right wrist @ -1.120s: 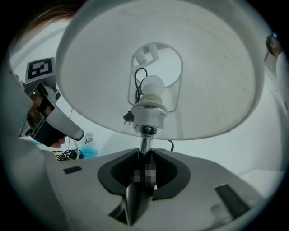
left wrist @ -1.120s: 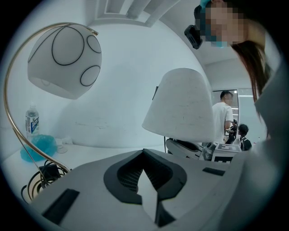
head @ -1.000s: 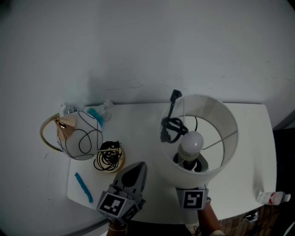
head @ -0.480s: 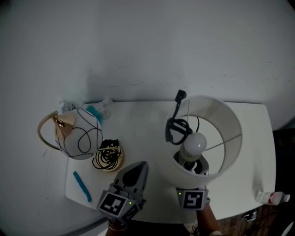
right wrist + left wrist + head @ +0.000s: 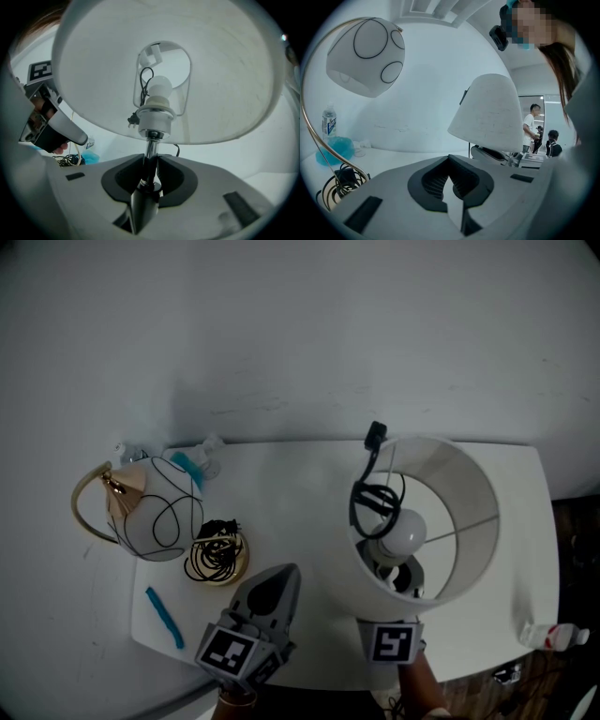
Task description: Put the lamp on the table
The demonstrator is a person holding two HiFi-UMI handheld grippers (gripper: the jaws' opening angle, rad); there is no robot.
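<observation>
The lamp has a white drum shade (image 5: 441,474), a white bulb (image 5: 409,529) and a black cord (image 5: 366,504) bundled inside, with its plug (image 5: 376,434) poking over the rim. It stands upright over the right half of the white table (image 5: 291,493). My right gripper (image 5: 149,176) is shut on the lamp's chrome stem (image 5: 150,147) under the shade; in the head view only its marker cube (image 5: 392,643) shows. The lamp's base is hidden. My left gripper (image 5: 279,579) hovers at the table's front, shut and empty (image 5: 451,180).
A second lamp with a white globe (image 5: 164,512) and gold arc (image 5: 84,512) stands at the table's left, its coiled cable (image 5: 217,559) beside it. A blue strip (image 5: 164,617) lies near the front left corner. A bottle (image 5: 553,638) lies beyond the right edge. People (image 5: 530,124) stand far off.
In the head view the shade and its cord have drifted a little to the right. Both grippers stay where they were.
</observation>
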